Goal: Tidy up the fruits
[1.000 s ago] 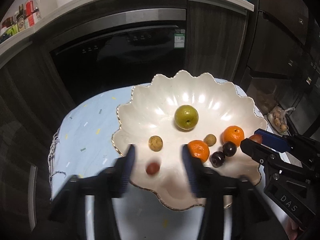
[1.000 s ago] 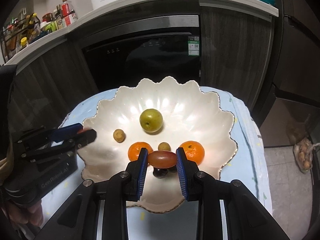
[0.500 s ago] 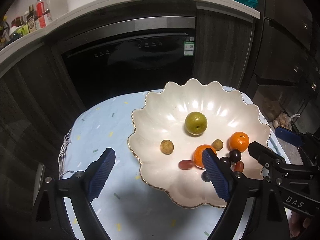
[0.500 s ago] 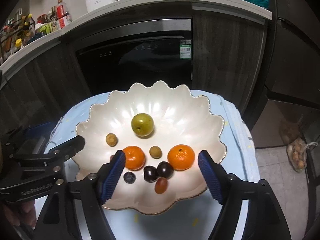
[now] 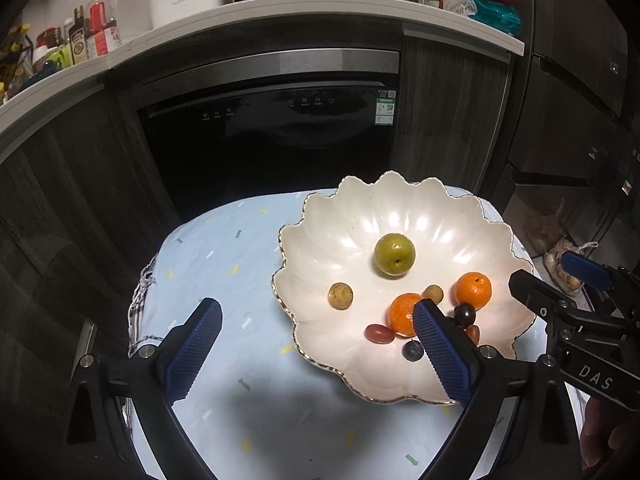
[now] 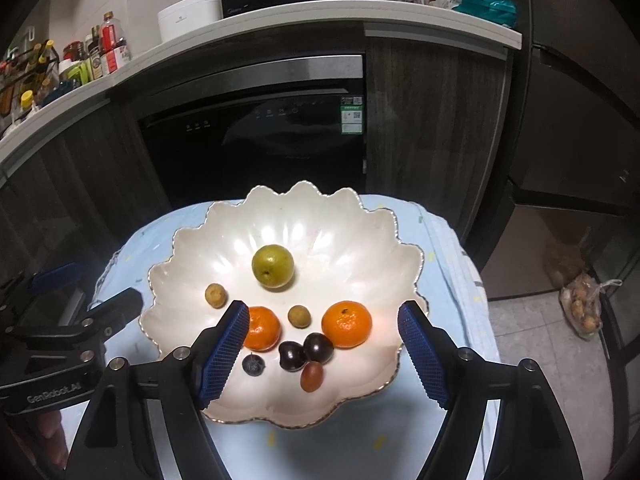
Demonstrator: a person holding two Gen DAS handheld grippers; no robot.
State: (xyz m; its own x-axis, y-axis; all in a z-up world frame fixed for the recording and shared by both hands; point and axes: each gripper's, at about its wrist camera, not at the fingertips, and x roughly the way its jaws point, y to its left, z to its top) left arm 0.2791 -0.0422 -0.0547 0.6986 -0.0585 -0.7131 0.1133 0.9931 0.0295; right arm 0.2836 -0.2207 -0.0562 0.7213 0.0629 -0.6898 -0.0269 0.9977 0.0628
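A white scalloped plate (image 5: 440, 220) (image 6: 328, 228) holds a green fruit (image 5: 394, 255) (image 6: 273, 266), two oranges (image 6: 262, 328) (image 6: 346, 324), two small brown fruits (image 6: 215, 295) (image 6: 299, 316), two dark cherries (image 6: 318, 347), a blueberry (image 6: 253, 366) and two red oblong fruits (image 5: 379, 333) (image 6: 311, 376). My left gripper (image 5: 320, 344) hangs over the plate's near left rim, jaws opening wide, gripping nothing. My right gripper (image 6: 322, 354) hovers above the cherries, jaws opening, its pads clear of the fruit.
The plate sits on a small table under a light blue cloth (image 5: 240, 260). A dark built-in appliance (image 5: 272, 140) and cabinets stand right behind it. A bag (image 6: 584, 308) lies on the floor to the right. Bottles (image 6: 108, 48) line the counter above.
The right gripper let go of a red oblong fruit, which now lies beside the cherries. The left gripper opened wide and drew back and up, leaving its red fruit on the plate.
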